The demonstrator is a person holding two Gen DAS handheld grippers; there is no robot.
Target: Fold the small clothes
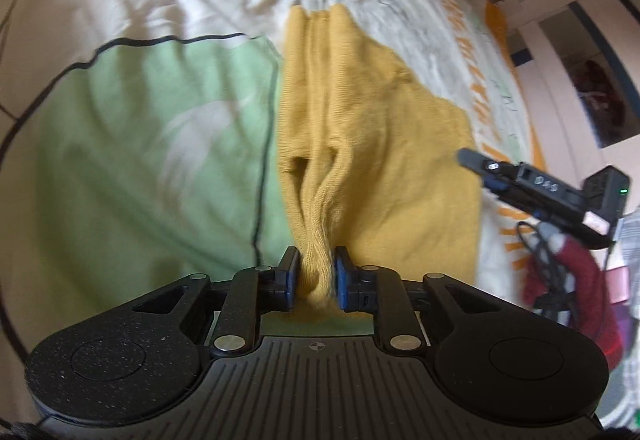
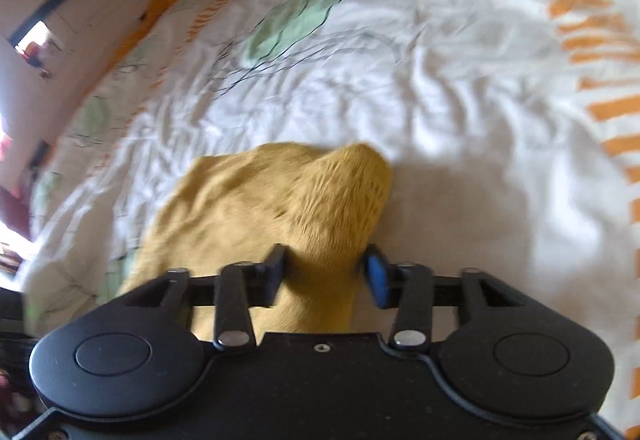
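Holding a bunched edge of the yellow knit garment point(image 1: 360, 112), the left gripper point(image 1: 316, 276) is pinching the cloth tight between its blue pads point(image 1: 342, 280), jaws narrow, the fabric gathering into ropey folds right at the grip. The garment is lying on the bedsheet point(image 1: 140, 112), spread partly over a green printed patch and partly over white, with its far end ruffled into ridges. In its own view the right gripper point(image 2: 326, 272) is sitting with jaws about half apart; a hump of the same yellow knit is standing up between them, brushing the left pad, while the blue right pad point(image 2: 378, 276) is showing a thin gap, so I am reading this side as not clamping. Both views are smeared by motion. Judging from the ribbed weave and how it is sagging and creasing, the cloth is handling as light, soft and stretchy, not slippery, with no stiffness to keep a fold on its own. It is likely going to drag and bunch if pulled by one point, so I am noting the better hold as two corners of one hem, kept apart.
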